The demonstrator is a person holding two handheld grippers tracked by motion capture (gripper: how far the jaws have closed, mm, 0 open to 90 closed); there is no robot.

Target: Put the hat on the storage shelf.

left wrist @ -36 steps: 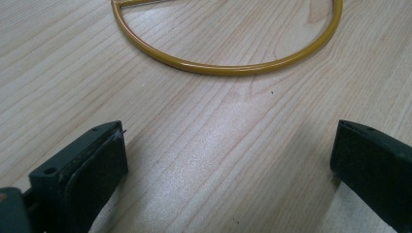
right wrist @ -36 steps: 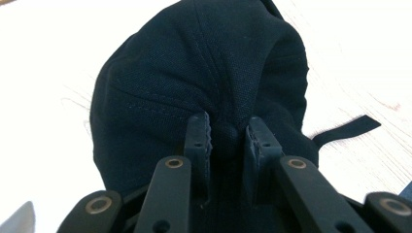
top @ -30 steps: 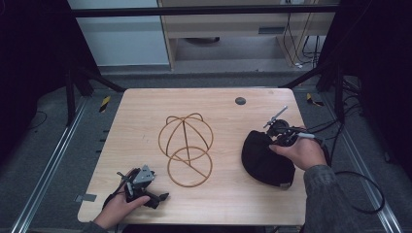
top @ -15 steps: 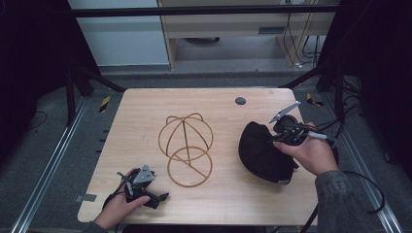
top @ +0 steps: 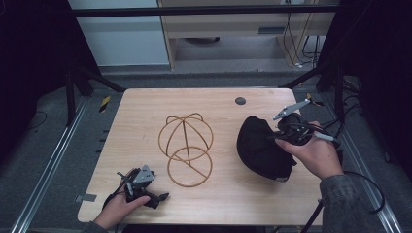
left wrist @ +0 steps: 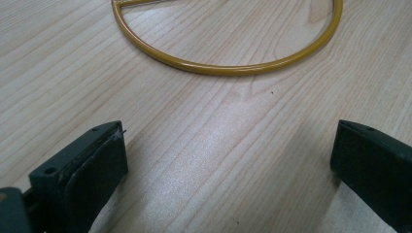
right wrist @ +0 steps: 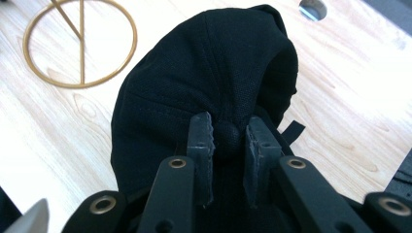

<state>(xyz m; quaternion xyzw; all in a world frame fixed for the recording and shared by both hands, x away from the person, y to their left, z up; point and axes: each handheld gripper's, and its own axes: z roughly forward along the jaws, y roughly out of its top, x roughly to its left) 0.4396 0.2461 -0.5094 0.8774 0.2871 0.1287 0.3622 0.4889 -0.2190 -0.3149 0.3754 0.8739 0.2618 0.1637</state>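
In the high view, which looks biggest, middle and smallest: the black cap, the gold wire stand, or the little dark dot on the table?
1 and 2. The gold wire stand and the black cap look about the same size, so I won't rank them.
3. The little dark dot is far the smallest.

Dim high view, brighter gripper views.
Room surround nearly black; table (top: pixel 145 111) evenly lit. Soft glare on wood between blurred jaws in left gripper view; black cap (right wrist: pixel 204 82) sharp, near hardware soft.
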